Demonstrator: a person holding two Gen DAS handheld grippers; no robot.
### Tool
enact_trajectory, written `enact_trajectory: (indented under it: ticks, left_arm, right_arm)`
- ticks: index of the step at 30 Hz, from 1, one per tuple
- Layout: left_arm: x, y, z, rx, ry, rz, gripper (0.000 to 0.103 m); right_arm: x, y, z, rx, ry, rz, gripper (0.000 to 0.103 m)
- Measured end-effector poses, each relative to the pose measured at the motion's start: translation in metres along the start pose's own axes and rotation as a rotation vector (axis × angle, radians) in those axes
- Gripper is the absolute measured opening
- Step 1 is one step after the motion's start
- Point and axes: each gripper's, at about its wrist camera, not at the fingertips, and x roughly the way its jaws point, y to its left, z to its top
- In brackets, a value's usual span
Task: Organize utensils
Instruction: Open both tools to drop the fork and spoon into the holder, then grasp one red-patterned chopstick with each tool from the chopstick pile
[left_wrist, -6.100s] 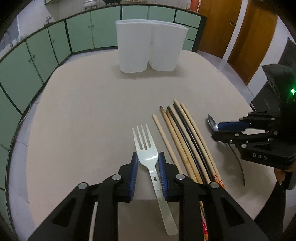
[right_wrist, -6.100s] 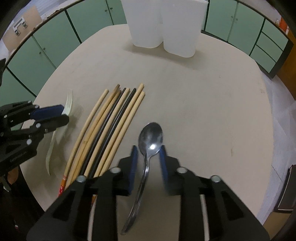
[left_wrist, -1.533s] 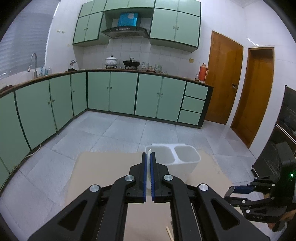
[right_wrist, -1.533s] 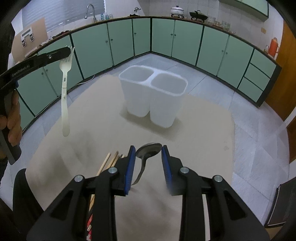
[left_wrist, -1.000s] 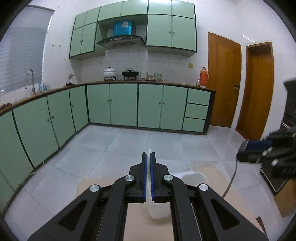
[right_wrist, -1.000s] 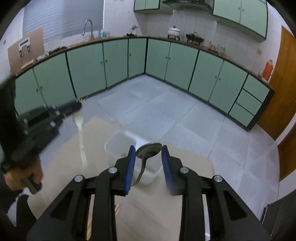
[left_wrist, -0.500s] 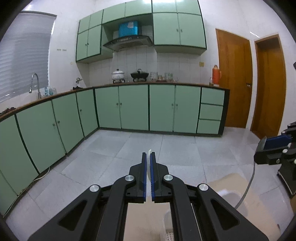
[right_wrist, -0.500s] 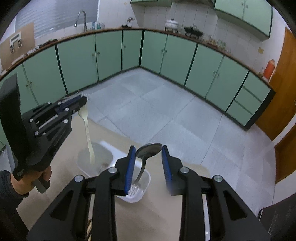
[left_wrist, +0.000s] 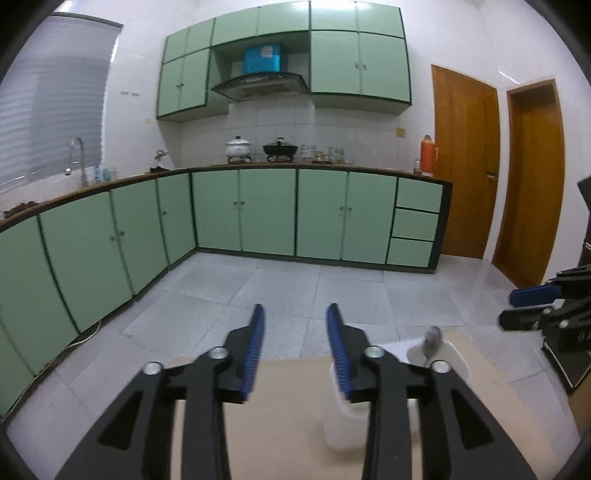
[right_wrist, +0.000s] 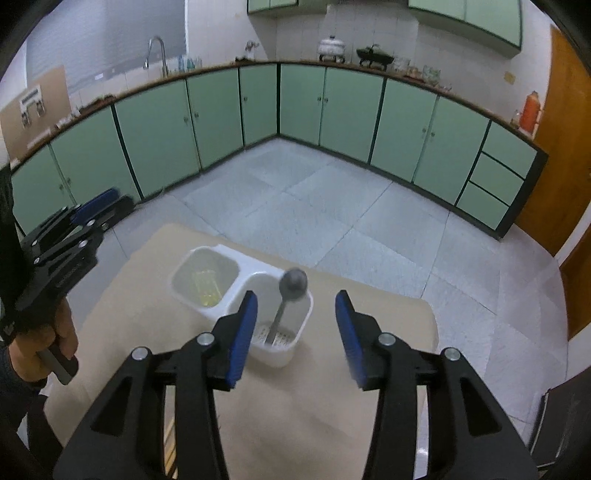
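Jaws spread wide on both tools: the right gripper (right_wrist: 293, 332) hangs with nothing between its two blue pads, and the left gripper (left_wrist: 295, 347) is parted the same way, also holding nothing. Just beyond the right gripper, one white holder (right_wrist: 242, 267) with two compartments stands on the beige table (right_wrist: 332, 424). One metal spoon (right_wrist: 288, 299) leans in the right-hand compartment, bowl up above the rim and handle down on the perforated floor. One pale fork (right_wrist: 208, 286) lies in the left-hand compartment, blurred. At the table's near left edge a few chopstick ends (right_wrist: 170, 448) show, too few visible to count. The person's left hand (right_wrist: 48, 343) grips that tool's handle.
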Motion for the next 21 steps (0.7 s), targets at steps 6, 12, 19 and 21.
enact_trajectory:
  ticks: [6,12,19,21]
  left_arm:
    - [-0.101,0.016,-0.039,-0.012,0.021,-0.004,0.063]
    - [-0.181,0.003,-0.108,0.003,0.100,-0.044,0.069]
    - [-0.236,-0.036,-0.185,0.058,0.187,-0.134,0.070]
    - [-0.245,-0.046,-0.203,0.072,0.206,-0.145,0.070]
  right_arm:
    - [-0.062,0.016,-0.079,0.021,-0.057,0.013,0.046]
    - [-0.093,0.057,-0.189,0.011,-0.050,0.002,0.047]
    - [-0.095,0.102,-0.287,0.071,0.003,0.049,0.047]
    - [-0.088,0.113,-0.313,0.101,0.030,0.072,0.047]
